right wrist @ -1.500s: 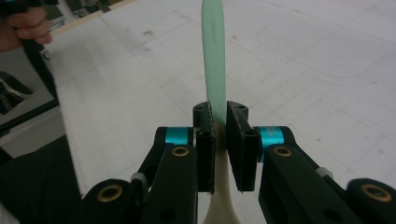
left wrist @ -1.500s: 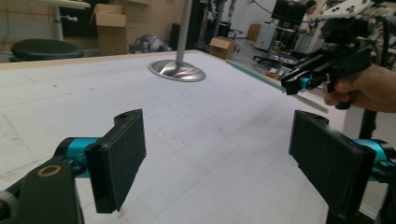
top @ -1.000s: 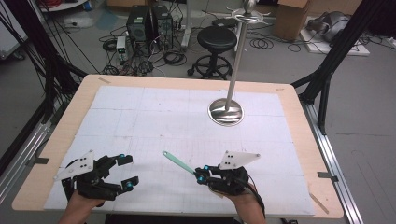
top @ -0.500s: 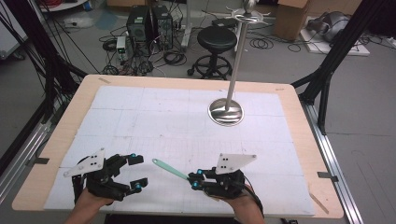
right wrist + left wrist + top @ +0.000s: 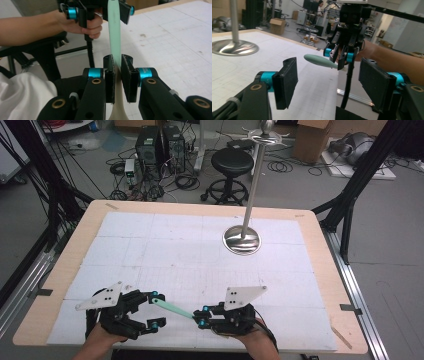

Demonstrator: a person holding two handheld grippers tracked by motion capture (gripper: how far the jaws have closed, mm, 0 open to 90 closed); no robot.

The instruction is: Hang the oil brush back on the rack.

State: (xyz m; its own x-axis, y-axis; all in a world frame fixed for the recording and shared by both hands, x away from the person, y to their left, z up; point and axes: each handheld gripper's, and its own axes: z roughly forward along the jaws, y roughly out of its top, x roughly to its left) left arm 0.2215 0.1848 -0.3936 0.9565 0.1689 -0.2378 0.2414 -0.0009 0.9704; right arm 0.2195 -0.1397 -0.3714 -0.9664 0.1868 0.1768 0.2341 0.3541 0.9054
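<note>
The pale green spatula (image 5: 172, 308) hangs above the table's white mat (image 5: 165, 250), clenched by its handle in the right gripper (image 5: 200, 316). It has swung leftward, so its tip now sits between the left gripper's (image 5: 156, 310) jaws, which have just been closing (not yet pressing it). A handover looks imminent.

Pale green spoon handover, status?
Right gripper shut on pale green plastic spoon. Left gripper open, jaws just closing around its tip, pads not pressing. Nothing in the way.
</note>
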